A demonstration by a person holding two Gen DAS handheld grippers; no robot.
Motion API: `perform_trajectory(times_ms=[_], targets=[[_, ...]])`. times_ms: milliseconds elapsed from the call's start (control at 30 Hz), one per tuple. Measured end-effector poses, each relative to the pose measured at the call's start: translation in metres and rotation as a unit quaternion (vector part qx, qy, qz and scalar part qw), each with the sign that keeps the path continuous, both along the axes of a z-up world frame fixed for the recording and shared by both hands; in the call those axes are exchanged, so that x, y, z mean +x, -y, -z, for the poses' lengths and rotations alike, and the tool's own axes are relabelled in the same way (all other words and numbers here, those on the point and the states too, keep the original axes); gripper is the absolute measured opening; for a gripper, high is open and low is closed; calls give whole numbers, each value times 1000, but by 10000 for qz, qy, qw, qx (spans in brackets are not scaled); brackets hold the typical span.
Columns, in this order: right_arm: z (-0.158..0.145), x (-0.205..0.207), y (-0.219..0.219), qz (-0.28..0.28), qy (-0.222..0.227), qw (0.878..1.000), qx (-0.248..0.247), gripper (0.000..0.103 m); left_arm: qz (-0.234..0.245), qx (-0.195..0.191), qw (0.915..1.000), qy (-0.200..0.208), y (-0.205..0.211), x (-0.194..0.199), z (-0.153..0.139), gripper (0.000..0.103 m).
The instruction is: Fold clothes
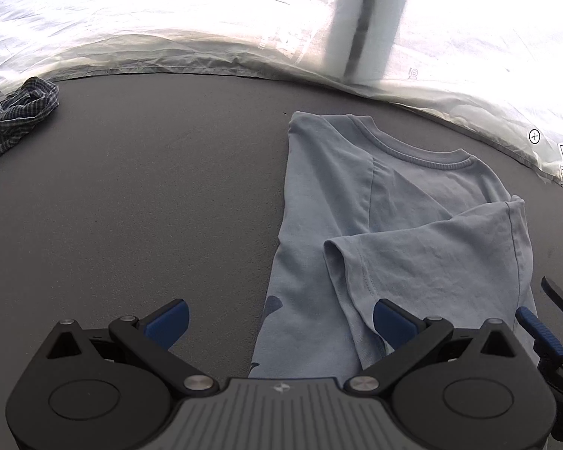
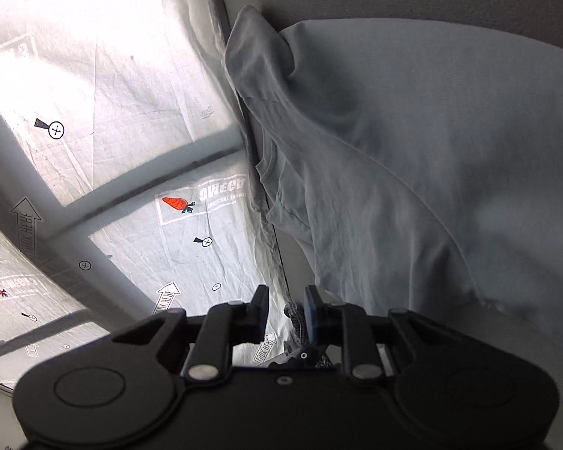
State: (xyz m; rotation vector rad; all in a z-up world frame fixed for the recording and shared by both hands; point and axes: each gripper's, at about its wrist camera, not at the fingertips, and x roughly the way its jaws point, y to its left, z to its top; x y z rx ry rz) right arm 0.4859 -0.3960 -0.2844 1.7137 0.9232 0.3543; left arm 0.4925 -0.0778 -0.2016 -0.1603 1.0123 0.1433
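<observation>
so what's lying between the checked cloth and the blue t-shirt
Nothing. In the left wrist view, only bare dark tabletop stretches between the checked cloth at the far left and the blue t-shirt on the right.

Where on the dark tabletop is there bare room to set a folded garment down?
The free patch is the wide grey table between the checked cloth at the far left and the blue T-shirt. The right side is crowded: the shirt fills it, with both grippers beside its near end.
</observation>
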Motion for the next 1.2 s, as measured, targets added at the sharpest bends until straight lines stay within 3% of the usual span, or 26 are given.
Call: perform_trajectory(times_ms=[133, 233, 467, 633, 667, 700, 767, 1033, 1200], targets=[[-11, 33, 36, 448, 82, 9959, -776, 26, 311, 91, 9992, 221, 13, 19, -3, 100], [-15, 58, 53, 668, 100, 9903, -1215, 32, 525, 69, 9983, 231, 22, 35, 0, 92], [-16, 113, 63, 723, -126, 9736, -2160, 42, 808, 20, 9967, -73, 36, 56, 21, 87], [-13, 123, 60, 494, -54, 9689, -2425, 41, 834, 316, 9960, -6, 42, 50, 22, 54], [-14, 124, 58, 450, 15, 9675, -2487, 36, 829, 358, 9959, 23, 42, 48, 21, 48], [-16, 125, 57, 407, 83, 9661, -2549, 23, 770, 459, 9960, 43, 42, 47, 18, 27], [-21, 126, 52, 345, 236, 9616, -2712, 7, 672, 551, 9962, 93, 39, 43, 13, 10], [-58, 131, 31, 188, 889, 9385, -3332, 4, 336, 47, 9985, 418, 21, 25, -14, 7], [-53, 144, 19, -214, 784, 9292, -3606, 9, 292, 140, 9993, 186, 18, 29, 6, 8]])
